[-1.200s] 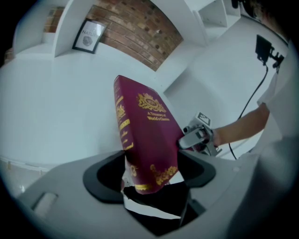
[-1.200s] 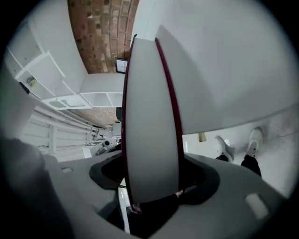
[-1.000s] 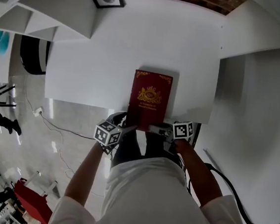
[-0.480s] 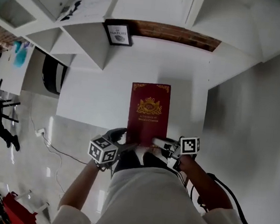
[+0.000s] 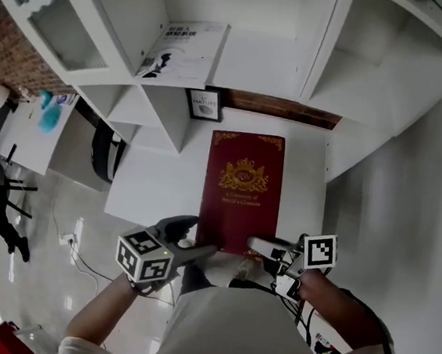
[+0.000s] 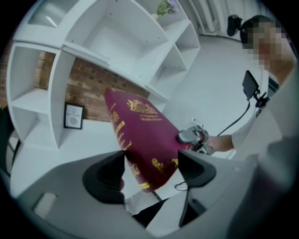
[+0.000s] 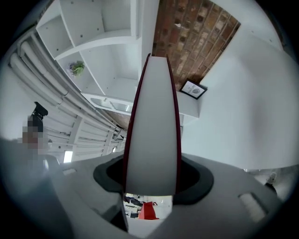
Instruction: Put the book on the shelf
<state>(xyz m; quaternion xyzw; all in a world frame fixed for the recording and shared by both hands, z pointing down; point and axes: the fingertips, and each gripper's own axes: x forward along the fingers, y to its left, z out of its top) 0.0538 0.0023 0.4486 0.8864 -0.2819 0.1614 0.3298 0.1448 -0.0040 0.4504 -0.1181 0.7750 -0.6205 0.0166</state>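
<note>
The right gripper point(image 7: 152, 175) is clamped on the book point(image 7: 154, 121): both pads press on the covers with the pale page edge standing up between them. In the head view the right gripper point(image 5: 259, 251) bites the near right corner of the book point(image 5: 243, 190). The left gripper point(image 6: 152, 170) holds the opposite near corner, with one pad by the gilt spine and the other on the front cover of the book point(image 6: 140, 130). From above, the left gripper point(image 5: 199, 237) comes in from the left.

Both grips sit where they did a second ago, at the book's near short edge. The book itself has come up. A second ago it lay low over the front edge of the white counter point(image 5: 158, 181). Now it is held in the air, cover up, looming larger and reaching farther over the counter toward the shelf point(image 5: 320, 57).

The surroundings have shifted with it. The small framed picture point(image 5: 205, 105) at the back of the counter, far beyond the book a second ago, is now just off the book's far left corner. The brick strip point(image 5: 279, 108) lies just past its far edge. Open white shelf compartments, barely in view before, now fill the top of the head view. A white magazine point(image 5: 183, 50) lies flat in one of them.
</note>
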